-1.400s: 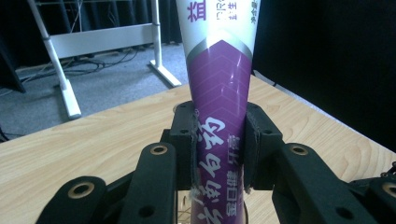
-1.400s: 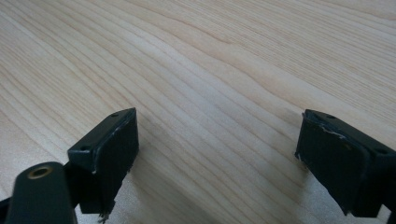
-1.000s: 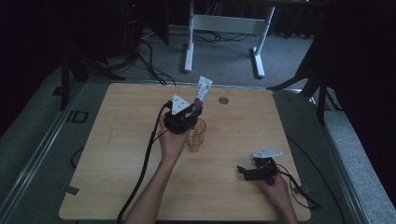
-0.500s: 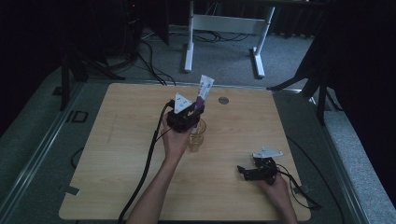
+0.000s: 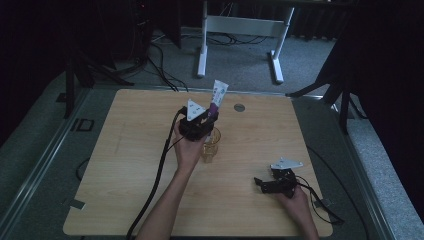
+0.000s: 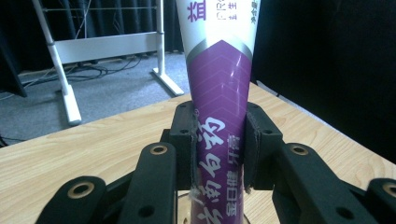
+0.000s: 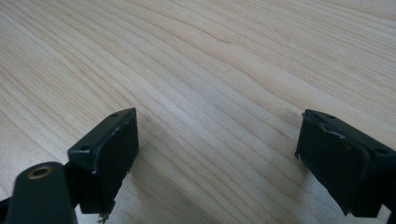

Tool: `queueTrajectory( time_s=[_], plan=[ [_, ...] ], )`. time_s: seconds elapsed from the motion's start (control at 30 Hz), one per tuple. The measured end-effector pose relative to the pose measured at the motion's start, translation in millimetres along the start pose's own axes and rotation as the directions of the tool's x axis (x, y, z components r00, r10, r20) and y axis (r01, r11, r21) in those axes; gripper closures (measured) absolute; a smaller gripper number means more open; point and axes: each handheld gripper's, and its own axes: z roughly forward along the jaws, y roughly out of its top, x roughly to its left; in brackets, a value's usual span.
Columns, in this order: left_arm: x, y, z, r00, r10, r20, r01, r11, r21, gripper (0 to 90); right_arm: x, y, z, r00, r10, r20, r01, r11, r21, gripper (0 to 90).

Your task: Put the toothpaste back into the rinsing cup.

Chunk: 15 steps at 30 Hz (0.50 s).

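Near the middle of the high view, the left gripper [image 5: 206, 121] was clamped on a purple and white tube [image 5: 217, 98], holding it upright with its white flat end uppermost and slightly tilted toward the upper right of the frame. Just below it, a clear glass cup [image 5: 210, 146] stood on the wooden table [image 5: 125, 150], right beside the left hand [image 5: 187, 147]. Whether the tube's lower end reached into the cup could not be told. Seen from the left gripper view, the tube [image 6: 219, 116] ran up the centre of the frame, with both black pads [image 6: 184, 140] pressed against its purple printed part, the table [image 6: 70, 154] behind it.

Toward the lower right of the high view, the right gripper [image 5: 262, 184] lay low over the table, well apart from the cup, held by the right hand [image 5: 295, 197]. Its own view showed the jaws standing wide apart with bare wood grain [image 7: 210, 93] between them.
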Motion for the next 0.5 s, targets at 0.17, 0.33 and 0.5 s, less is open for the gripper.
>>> queueTrajectory(
  time_s=[0.17,0.33,0.5],
  plan=[
    [1.6,-1.0,2.1,1.0000,-0.006,-0.002,0.006,1.0000,0.001,69.3,0.0,0.0,0.0,1.0000,0.000,0.000,0.000,1.000,0.000,12.6],
    [3.2,-4.0,7.5,0.9999,-0.008,-0.006,0.008,0.9999,0.010,69.2,0.1,0.0,-0.1,1.0000,0.001,0.000,-0.001,1.000,0.001,12.6],
    [3.6,-6.8,13.6,0.9999,0.001,-0.017,0.000,0.9997,0.025,69.1,0.1,0.0,0.0,1.0000,0.001,0.000,-0.001,1.000,0.000,12.6]
  ],
)
